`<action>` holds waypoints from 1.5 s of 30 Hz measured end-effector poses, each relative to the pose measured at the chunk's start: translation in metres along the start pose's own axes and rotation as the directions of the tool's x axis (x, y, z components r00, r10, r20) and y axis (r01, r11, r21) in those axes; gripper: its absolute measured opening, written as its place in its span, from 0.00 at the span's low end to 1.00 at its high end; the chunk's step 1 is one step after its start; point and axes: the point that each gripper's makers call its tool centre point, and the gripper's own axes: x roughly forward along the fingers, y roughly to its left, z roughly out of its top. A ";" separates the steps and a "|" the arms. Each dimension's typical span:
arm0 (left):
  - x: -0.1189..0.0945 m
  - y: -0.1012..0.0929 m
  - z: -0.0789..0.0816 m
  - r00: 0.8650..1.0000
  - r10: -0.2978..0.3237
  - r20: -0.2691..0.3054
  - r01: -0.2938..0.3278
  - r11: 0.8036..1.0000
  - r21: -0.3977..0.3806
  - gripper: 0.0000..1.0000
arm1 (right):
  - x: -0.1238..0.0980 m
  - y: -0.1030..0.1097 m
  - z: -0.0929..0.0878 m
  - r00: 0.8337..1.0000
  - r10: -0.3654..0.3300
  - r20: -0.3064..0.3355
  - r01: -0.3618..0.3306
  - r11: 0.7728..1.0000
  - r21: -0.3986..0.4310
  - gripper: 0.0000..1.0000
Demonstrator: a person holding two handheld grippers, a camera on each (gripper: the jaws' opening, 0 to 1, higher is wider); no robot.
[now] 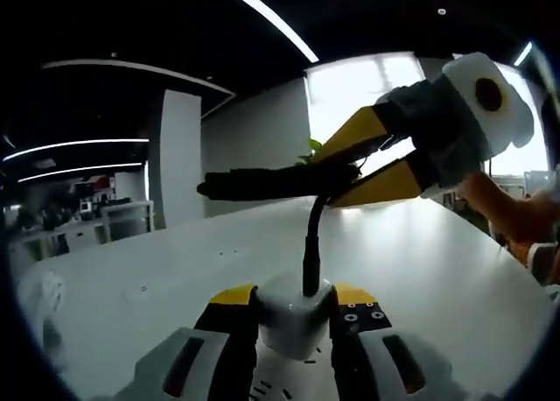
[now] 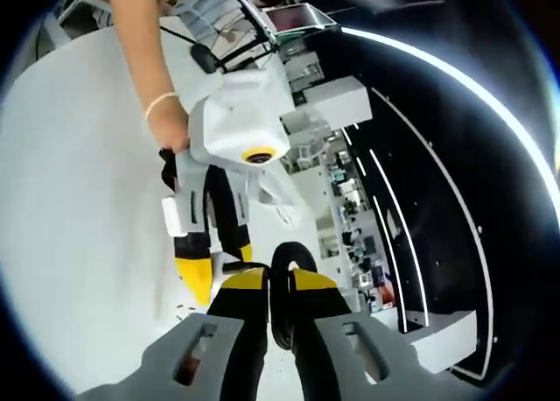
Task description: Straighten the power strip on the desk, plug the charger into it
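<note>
My left hand-held gripper (image 1: 296, 318) was clamped on the charger (image 1: 293, 313), a small white rounded block held between the yellow-and-black jaw tips right in front of its camera, lifted above the white desk (image 1: 157, 270). The charger's black cable (image 1: 309, 243) rose from the top of the block, straight away from me along the line of the jaws, then bent over into a long dark run lying crosswise. That was where my right hand-held gripper (image 1: 346, 178) came in from the right side of the left gripper view, its yellow jaws narrowed onto the cable. In the right gripper view the same hold showed up close: the right hand-held gripper (image 2: 280, 300) had the black cable (image 2: 282, 287) looped between its jaws, with the left hand-held gripper (image 2: 214, 243) just beyond it and the desk (image 2: 79, 200) spreading out behind. So the cable's long axis ran from one of my tools to the other, the left nearer the plug body and the right further along the lead. I could not make out the power strip for certain, so I judged that the coming move depended on finding it and turning the charger's prong face toward its sockets.
</note>
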 end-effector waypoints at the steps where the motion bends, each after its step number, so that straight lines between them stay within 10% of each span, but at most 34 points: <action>1: 0.001 0.000 -0.006 1.000 0.008 -0.030 -0.007 1.000 0.010 0.29 | 0.002 0.005 -0.001 1.000 0.019 -0.006 -0.019 1.000 0.005 0.05; 26: 0.000 0.003 -0.013 0.991 0.112 -0.072 -0.099 0.981 0.167 0.28 | 0.002 0.030 -0.011 0.989 0.055 -0.136 -0.062 0.997 -0.052 0.04; 36: 0.001 0.007 -0.013 0.994 0.091 -0.063 -0.080 0.984 0.157 0.29 | 0.002 0.027 -0.008 0.997 0.073 -0.031 -0.069 0.991 0.117 0.07; 39: 0.001 0.007 -0.013 0.994 0.084 -0.074 -0.071 0.984 0.161 0.29 | 0.000 0.022 -0.004 0.996 0.067 0.059 -0.080 0.966 0.245 0.12; 45: 0.001 0.008 -0.012 0.996 0.071 -0.047 -0.065 0.991 0.114 0.29 | -0.016 0.008 -0.004 0.983 0.014 0.183 -0.109 0.848 0.519 0.40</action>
